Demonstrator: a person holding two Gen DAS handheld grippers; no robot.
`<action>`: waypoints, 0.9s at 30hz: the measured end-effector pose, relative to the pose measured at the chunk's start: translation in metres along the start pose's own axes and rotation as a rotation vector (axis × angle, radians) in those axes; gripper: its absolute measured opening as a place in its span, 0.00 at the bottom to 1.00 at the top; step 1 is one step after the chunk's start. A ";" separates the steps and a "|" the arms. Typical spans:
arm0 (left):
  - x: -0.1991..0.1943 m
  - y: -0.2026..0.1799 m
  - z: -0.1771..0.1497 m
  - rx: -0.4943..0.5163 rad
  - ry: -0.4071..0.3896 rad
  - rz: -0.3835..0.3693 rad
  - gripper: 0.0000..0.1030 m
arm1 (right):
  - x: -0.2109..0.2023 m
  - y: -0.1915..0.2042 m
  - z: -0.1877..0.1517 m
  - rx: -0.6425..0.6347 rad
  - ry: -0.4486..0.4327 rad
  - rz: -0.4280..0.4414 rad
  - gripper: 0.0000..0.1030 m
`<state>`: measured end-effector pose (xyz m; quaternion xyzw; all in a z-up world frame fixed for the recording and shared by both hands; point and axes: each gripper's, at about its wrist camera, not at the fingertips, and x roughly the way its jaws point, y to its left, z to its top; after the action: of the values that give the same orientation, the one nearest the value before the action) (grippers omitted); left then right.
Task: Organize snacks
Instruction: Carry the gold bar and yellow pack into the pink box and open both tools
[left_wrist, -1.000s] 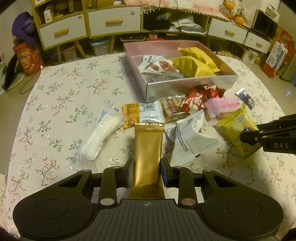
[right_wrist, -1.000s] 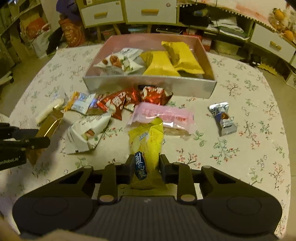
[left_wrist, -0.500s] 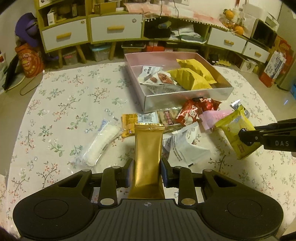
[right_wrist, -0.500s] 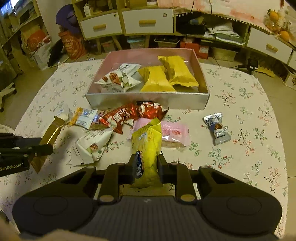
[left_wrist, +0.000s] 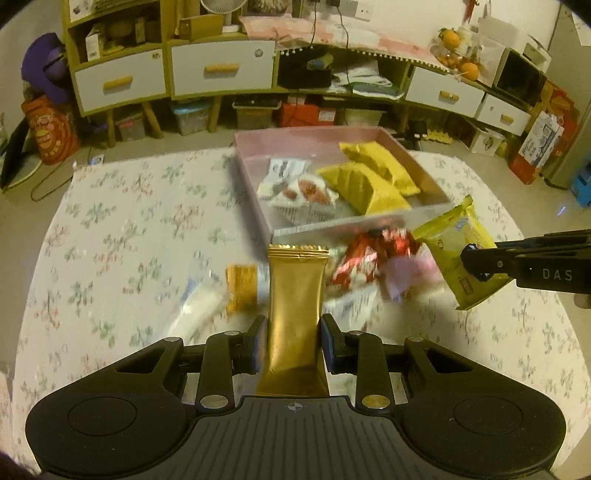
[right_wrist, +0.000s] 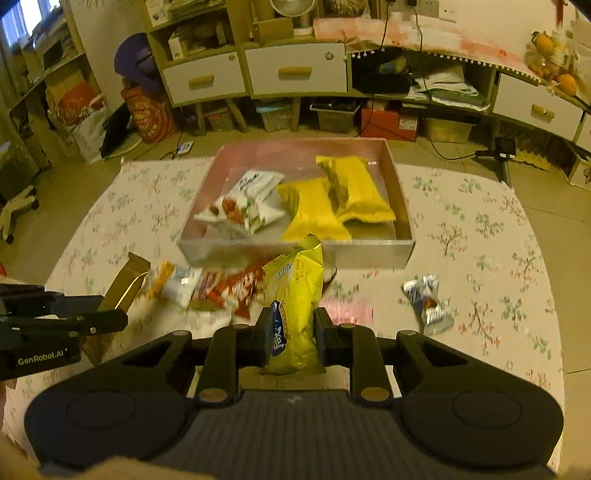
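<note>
The left gripper was clamped on a gold foil snack bar, its pads pressing the wrapper's two long edges so that the bar stood out forward between the fingers, clear of the table. The right gripper was likewise clamped on a yellow biscuit packet with a blue logo, which rose tilted above the floral tablecloth; in the left wrist view the same packet hung in the air at the right, pinched at its lower end by the black fingers. Just beyond the two held snacks, a loose heap lay on the cloth: a white-wrapped roll at the left, an orange-and-white packet beside it, red wrappers in the middle, and a pink packet partly hidden behind the right gripper. A small silver-blue wrapped sweet lay apart from the heap toward the right. Farther on stood an open pink box with a silvery front wall, touching the far edge of the heap. Inside it lay two white packets with red print on the left and two plain yellow packets side by side on the right. Behind the table ran low cabinets with white drawers, and oranges sat on the top at the far right.
</note>
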<state>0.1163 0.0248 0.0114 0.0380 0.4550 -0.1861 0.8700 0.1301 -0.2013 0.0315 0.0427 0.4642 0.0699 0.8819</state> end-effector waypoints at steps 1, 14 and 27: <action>0.001 0.000 0.006 0.004 -0.004 0.003 0.27 | 0.002 -0.002 0.006 0.005 -0.007 -0.002 0.20; 0.043 0.001 0.082 0.021 -0.043 0.065 0.27 | 0.044 -0.009 0.055 0.064 -0.037 0.008 0.20; 0.100 0.003 0.121 0.056 -0.098 0.081 0.27 | 0.084 -0.006 0.075 0.090 -0.041 0.071 0.20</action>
<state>0.2627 -0.0300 0.0011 0.0714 0.4046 -0.1651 0.8966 0.2388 -0.1940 0.0050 0.1004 0.4469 0.0794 0.8854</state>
